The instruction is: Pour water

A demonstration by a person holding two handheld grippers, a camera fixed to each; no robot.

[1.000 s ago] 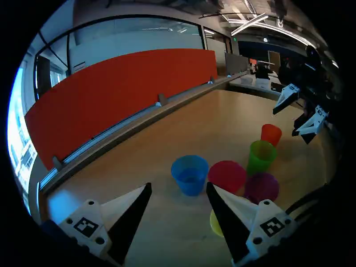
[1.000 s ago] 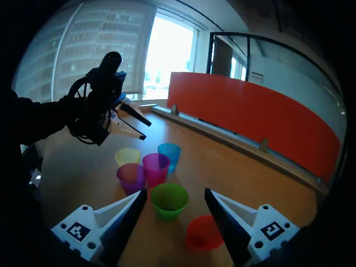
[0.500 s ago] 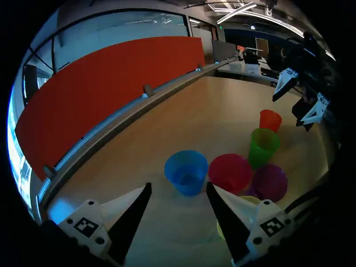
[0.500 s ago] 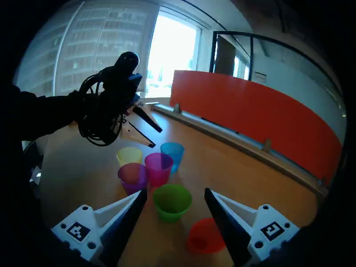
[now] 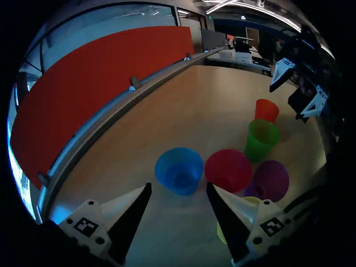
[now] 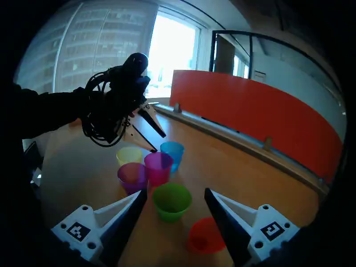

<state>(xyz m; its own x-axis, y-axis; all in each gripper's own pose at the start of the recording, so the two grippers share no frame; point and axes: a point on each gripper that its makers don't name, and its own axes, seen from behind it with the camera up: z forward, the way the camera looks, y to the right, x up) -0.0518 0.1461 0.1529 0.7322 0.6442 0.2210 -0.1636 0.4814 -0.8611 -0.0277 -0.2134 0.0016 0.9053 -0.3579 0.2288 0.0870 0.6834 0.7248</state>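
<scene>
Six round, tapered, translucent plastic cups [image 5: 179, 171], each a different colour, stand on the smooth wooden bench [image 5: 200, 102]; both my jaws gape wide.

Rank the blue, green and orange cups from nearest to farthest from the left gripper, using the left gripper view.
1. The blue cup: just ahead of the left gripper, in line with the gap between its fingers.
2. The green cup: farther off, to the right.
3. The orange cup: beyond the green one, far right.
</scene>
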